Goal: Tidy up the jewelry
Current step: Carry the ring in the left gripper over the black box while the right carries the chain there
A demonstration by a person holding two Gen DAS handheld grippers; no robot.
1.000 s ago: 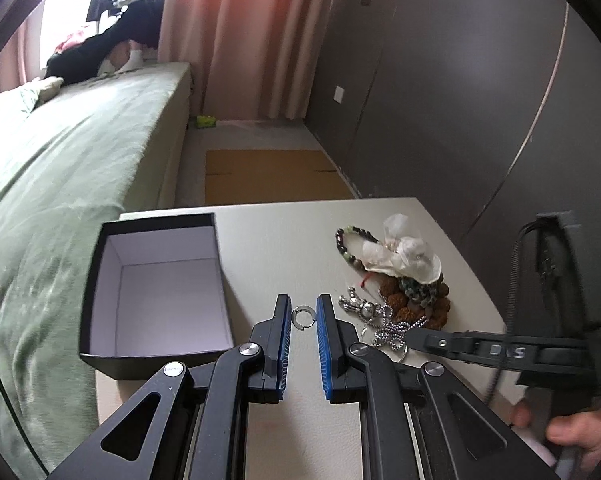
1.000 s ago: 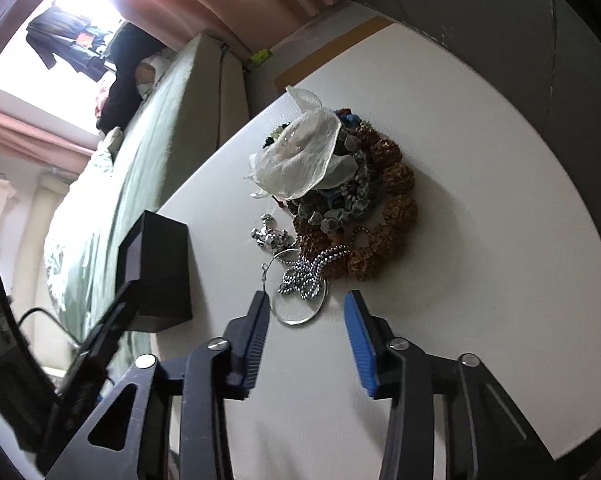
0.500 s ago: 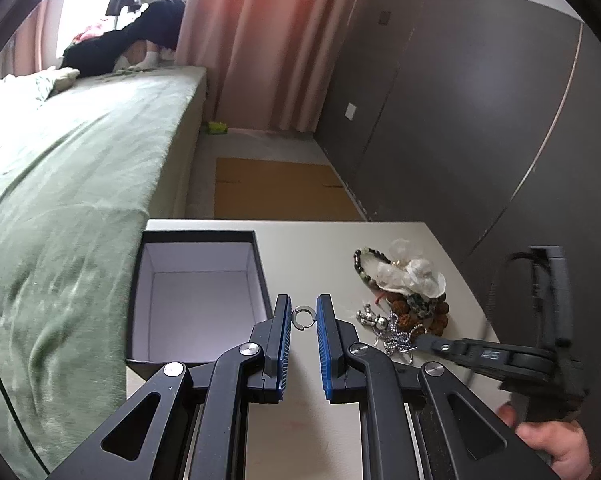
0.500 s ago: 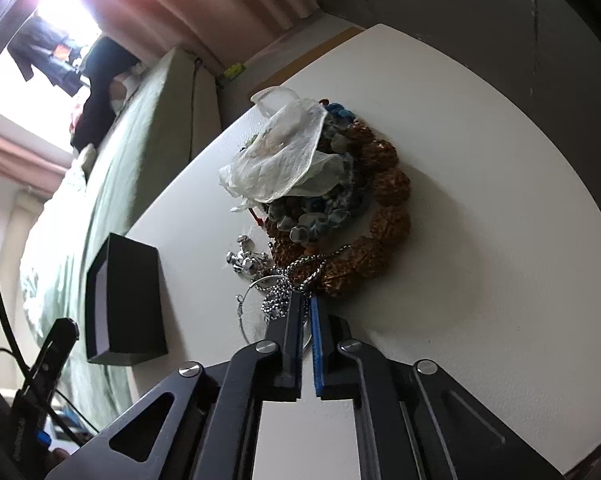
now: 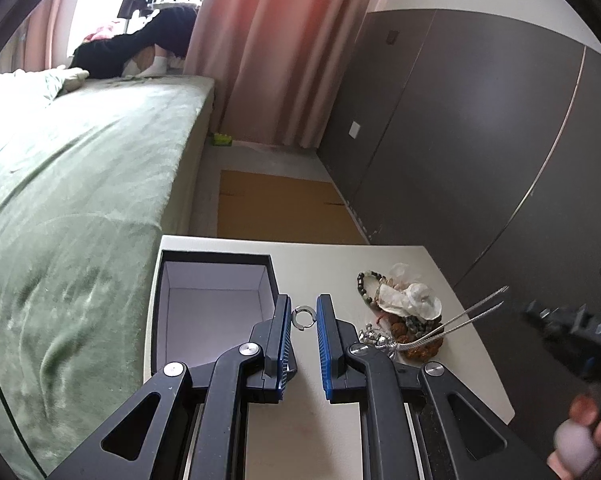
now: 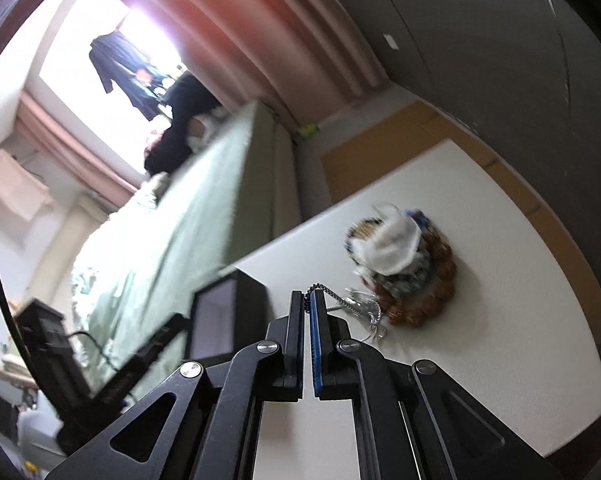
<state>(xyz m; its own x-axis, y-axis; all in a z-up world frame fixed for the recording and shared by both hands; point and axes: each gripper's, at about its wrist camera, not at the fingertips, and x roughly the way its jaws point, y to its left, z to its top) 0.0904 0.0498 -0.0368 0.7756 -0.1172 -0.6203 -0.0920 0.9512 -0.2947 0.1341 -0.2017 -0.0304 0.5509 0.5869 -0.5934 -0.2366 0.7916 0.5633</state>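
Observation:
My left gripper (image 5: 303, 317) is shut on a small silver ring (image 5: 302, 317), held above the table beside the open black box (image 5: 216, 304) with a white inside. My right gripper (image 6: 309, 300) is shut on a silver chain (image 6: 334, 299). The chain stretches taut from the jewelry pile (image 6: 404, 272) up to my right gripper, and shows as a tight silver line in the left wrist view (image 5: 456, 322). The pile (image 5: 400, 312) holds brown bead bracelets, a dark bead bracelet and a white pouch. The box shows at the left in the right wrist view (image 6: 224, 314).
The white table (image 5: 380, 400) stands next to a green bed (image 5: 68, 200). A dark wall (image 5: 480, 140) runs along the right. A brown mat (image 5: 276, 208) lies on the floor beyond the table. Pink curtains hang at the back.
My right gripper closed on the silver chain and lifted it up and away from the pile, pulling it taut. My left gripper rose with the ring still held.

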